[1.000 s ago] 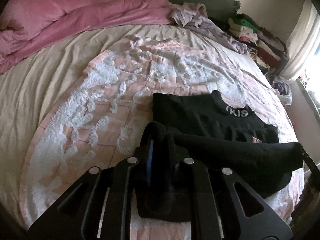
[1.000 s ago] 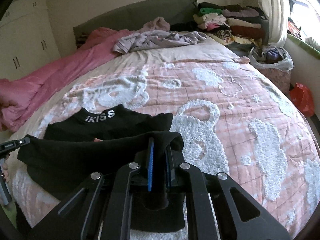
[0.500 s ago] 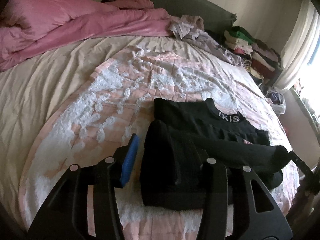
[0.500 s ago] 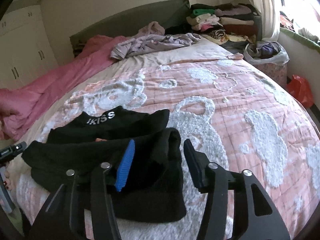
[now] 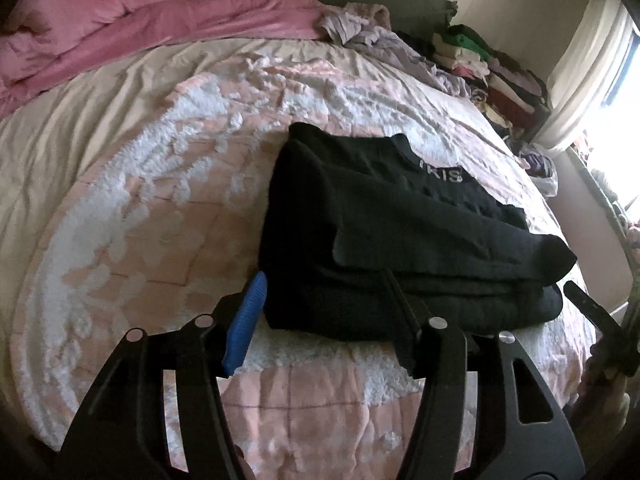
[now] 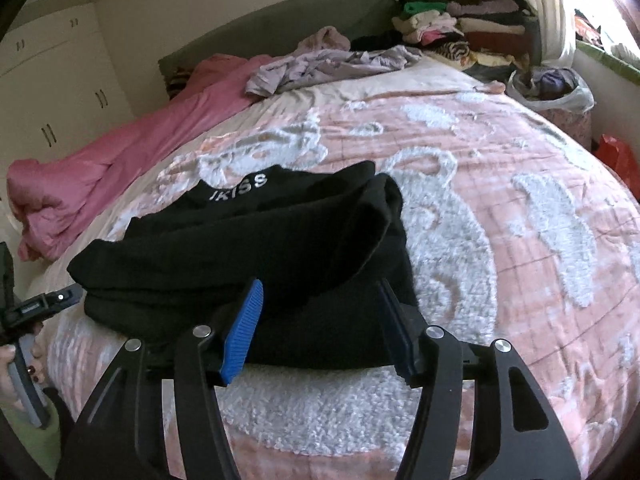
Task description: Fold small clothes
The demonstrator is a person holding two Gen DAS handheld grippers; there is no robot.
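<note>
Left wrist view: left gripper [image 5: 326, 322] is opening, fingers released, just short of the black garment [image 5: 384, 240]'s near left corner. Right gripper [image 6: 326, 330], also opening and empty, straddles the garment's near right corner; its long axis runs crosswise between both.

The pink-and-white quilt [image 6: 540, 216] lies bare right of the folded black garment [image 6: 256, 248] and left of it [image 5: 132, 216], giving open passage. Farther back, a pink duvet [image 5: 152, 20], crumpled lilac clothes [image 6: 332, 66] and a stack of folded clothes [image 6: 452, 24] block the headboard end.
</note>
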